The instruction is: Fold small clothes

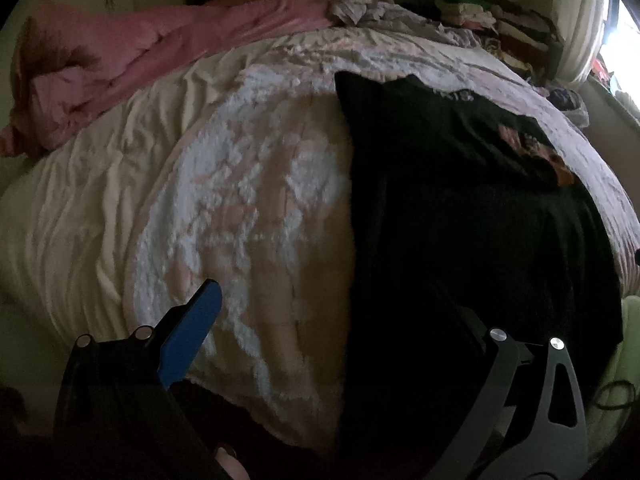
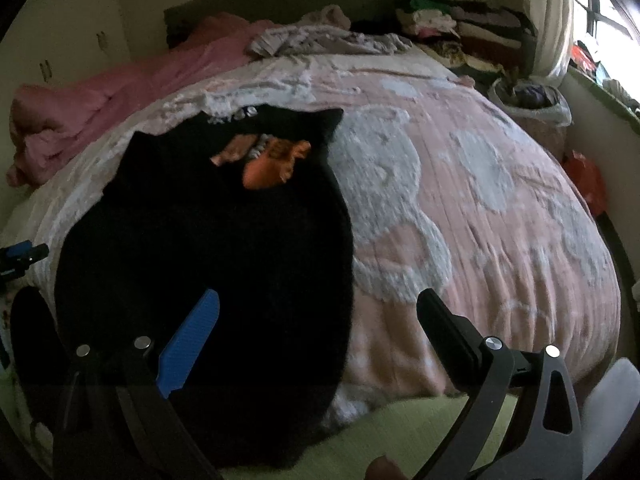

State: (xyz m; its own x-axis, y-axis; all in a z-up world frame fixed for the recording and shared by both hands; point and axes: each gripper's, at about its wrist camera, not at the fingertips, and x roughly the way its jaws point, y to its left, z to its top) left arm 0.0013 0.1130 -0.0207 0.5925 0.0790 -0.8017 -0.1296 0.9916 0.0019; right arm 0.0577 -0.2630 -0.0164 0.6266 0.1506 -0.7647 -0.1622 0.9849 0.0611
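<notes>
Plainly spread flat on the pink quilted bedspread with fluffy white patches [image 2: 500,216]: a black T-shirt with an orange and pink print [image 2: 208,248], reaching from the near edge of the bed up toward its middle, print end farthest away. Seen also in the left wrist view as the same black T-shirt [image 1: 460,208], filling the right half of the bed there, bedspread [image 1: 248,200] bare to its left.

Left tool [image 1: 340,312]: spread wide, blue-padded finger [image 1: 192,332] over the bedspread, the other finger [image 1: 472,332] dark against the shirt's near edge; nothing between them; contact with the cloth impossible to tell.

Right tool [image 2: 318,312]: likewise spread wide, gripping nothing, blue-padded finger [image 2: 192,340] over the shirt, black finger [image 2: 444,328] over the bedspread just right of the shirt's side edge.

Farther back: a crumpled pink blanket [image 2: 100,112] along the left side of the bed, a rumpled pale lilac cloth [image 2: 320,40] near the dark headboard [image 2: 280,0], and a pile of folded clothes [image 2: 460,28] in the far right corner beside the window [image 2: 612,20].
</notes>
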